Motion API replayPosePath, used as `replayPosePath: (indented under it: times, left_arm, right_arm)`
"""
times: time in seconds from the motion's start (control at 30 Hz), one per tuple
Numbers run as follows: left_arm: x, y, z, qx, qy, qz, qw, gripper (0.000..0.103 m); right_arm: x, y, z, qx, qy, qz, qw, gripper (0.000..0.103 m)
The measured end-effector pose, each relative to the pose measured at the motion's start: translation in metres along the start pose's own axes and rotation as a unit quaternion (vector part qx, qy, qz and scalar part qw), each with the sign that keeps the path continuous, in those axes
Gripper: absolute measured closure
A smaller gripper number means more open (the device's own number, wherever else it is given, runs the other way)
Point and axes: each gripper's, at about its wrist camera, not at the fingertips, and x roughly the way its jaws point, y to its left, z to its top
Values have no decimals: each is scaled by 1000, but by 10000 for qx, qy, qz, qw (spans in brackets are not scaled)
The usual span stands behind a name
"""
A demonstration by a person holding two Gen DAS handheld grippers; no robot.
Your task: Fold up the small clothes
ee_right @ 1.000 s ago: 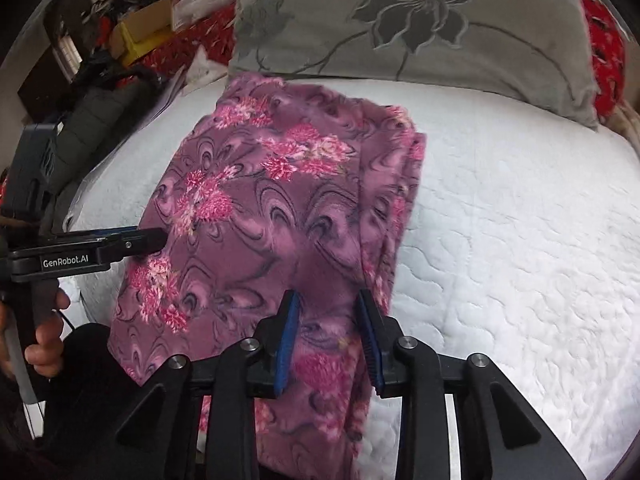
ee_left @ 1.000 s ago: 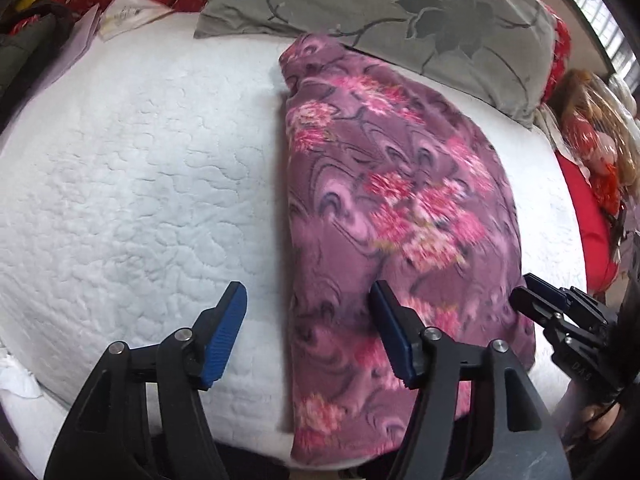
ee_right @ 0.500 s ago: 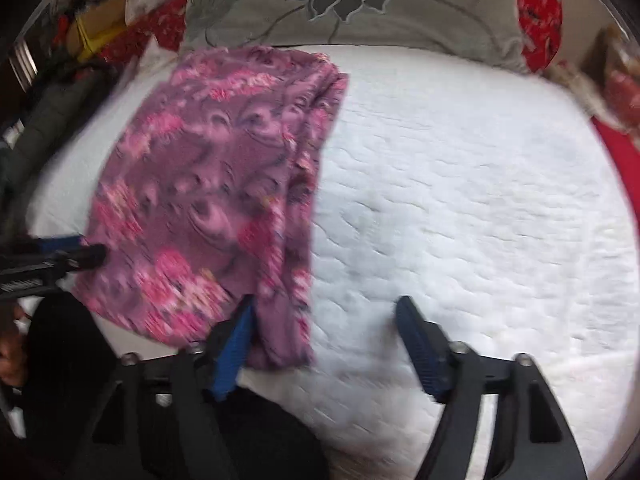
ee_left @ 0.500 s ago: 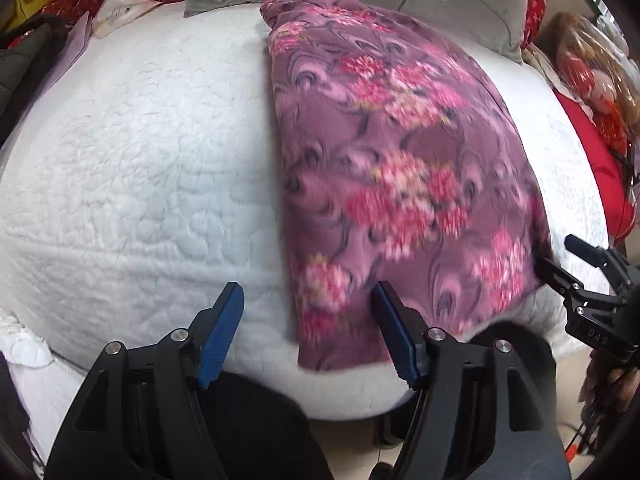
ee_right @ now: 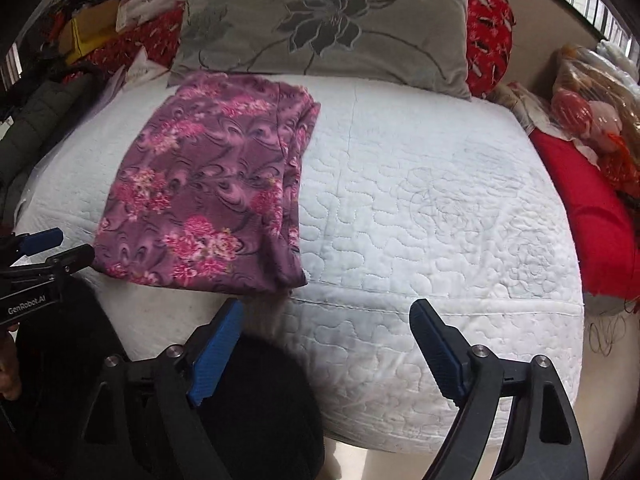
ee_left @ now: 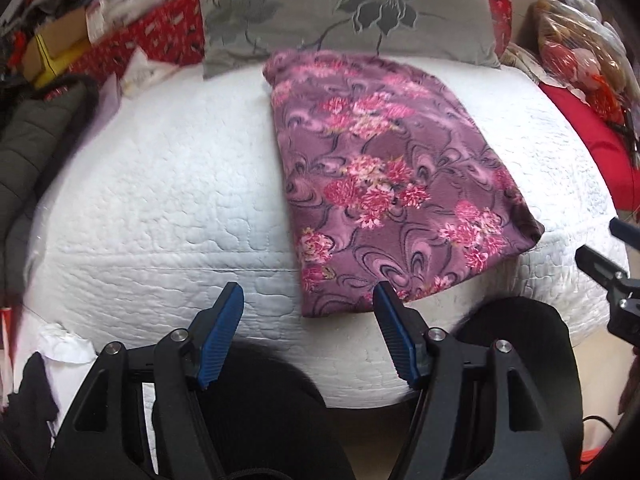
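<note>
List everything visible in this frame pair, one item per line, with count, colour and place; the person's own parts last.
Folded floral fleece garment: one, purple and pink, on the quilt, left of centre in the right wrist view.
Quilted white bedcover: one, covering the bed.
Grey flower-print pillow: one, at the bed's far end.
Red patterned cushion: one, behind the pillow.
Plain red cloth: one, right of the bed.
Dark grey padded jacket: one, left of the bed.
Left gripper: black, blue pads, open, empty.
Right gripper: black, blue pads, opening, nothing between the pads.
</note>
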Motion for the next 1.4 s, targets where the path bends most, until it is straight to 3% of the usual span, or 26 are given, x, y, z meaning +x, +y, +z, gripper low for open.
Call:
replayPosePath:
  times: [0.27, 0.5, 0.67, 1.4]
  left_arm:
    - [-19, 0, -6, -109, -468, -85, 9988, 36]
    - [-24, -6, -10, -117, -526, -126, 9985, 36]
    - [-28, -12, -12, -67, -591, -121, 9982, 36]
    - [-41, -35, -19, 138, -656, -340, 9972, 36]
  right_arm:
    - [-25, -3, -3, 100, -627, -302, 9975, 10]
    - [-35, -1, -9, -11, -846, -364, 9957, 6]
    - [-39, -2, -13, 72, -912, -341, 9952, 2]
    - [-40, -11, -20, 329, -922, -413, 9943, 2]
